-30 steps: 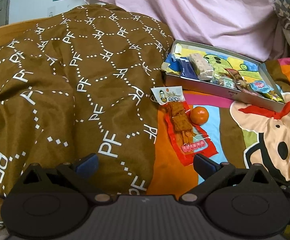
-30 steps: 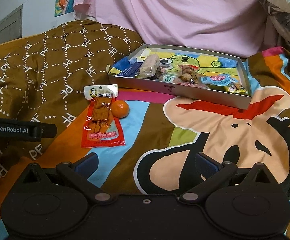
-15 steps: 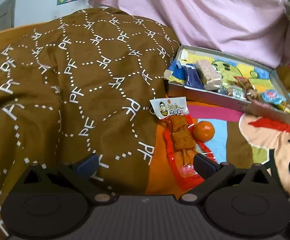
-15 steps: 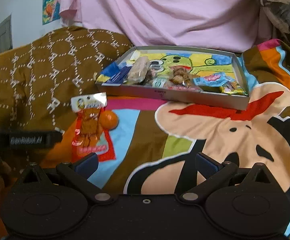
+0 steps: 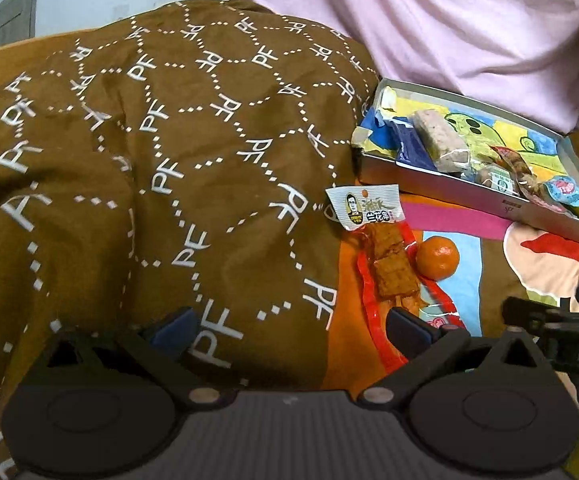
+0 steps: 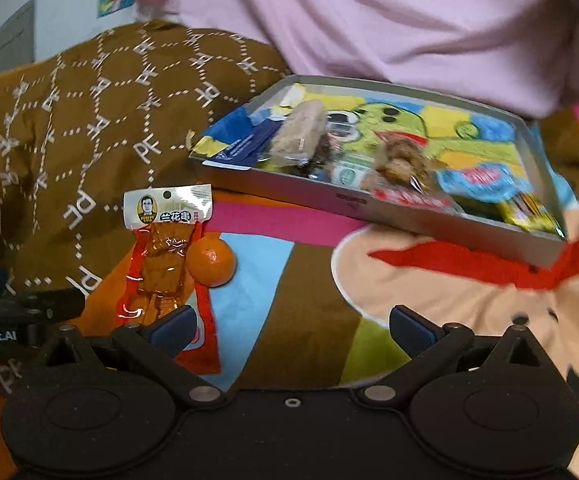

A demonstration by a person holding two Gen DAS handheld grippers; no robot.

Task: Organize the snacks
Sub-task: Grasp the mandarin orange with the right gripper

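Box: a shallow grey box [image 6: 345, 199] lies on the colourful cartoon bedsheet [image 6: 297, 280], its far side against pink cloth [image 6: 369, 20]; the bottom inside has a green cartoon print.
Box contents: a dark blue packet [image 6: 245, 146] at the left end, a pale snack bar in clear wrap [image 6: 301, 134] beside it, then a small green-and-white packet [image 6: 347, 174], a clear pack of brown pieces [image 6: 399, 158], a light blue packet [image 6: 485, 182] and a yellow packet [image 6: 529, 210] at the right end. Some overlap; the right-wrist view is blurred there.
Outside the box: a red skewer snack pack [image 5: 385, 264] with white header lies flat on the sheet, near the box's left corner. A small orange [image 5: 437, 258] touches its right edge.
Quilt: a brown quilt with "PF" print [image 5: 149, 160] is bunched up left of the snack pack.
Left gripper [image 5: 289, 326]: fingers spread apart, holding nothing, low over the quilt edge; its right finger is over the pack's bottom.
Right gripper [image 6: 291, 326]: fingers also spread, empty, over the sheet in front of the box.
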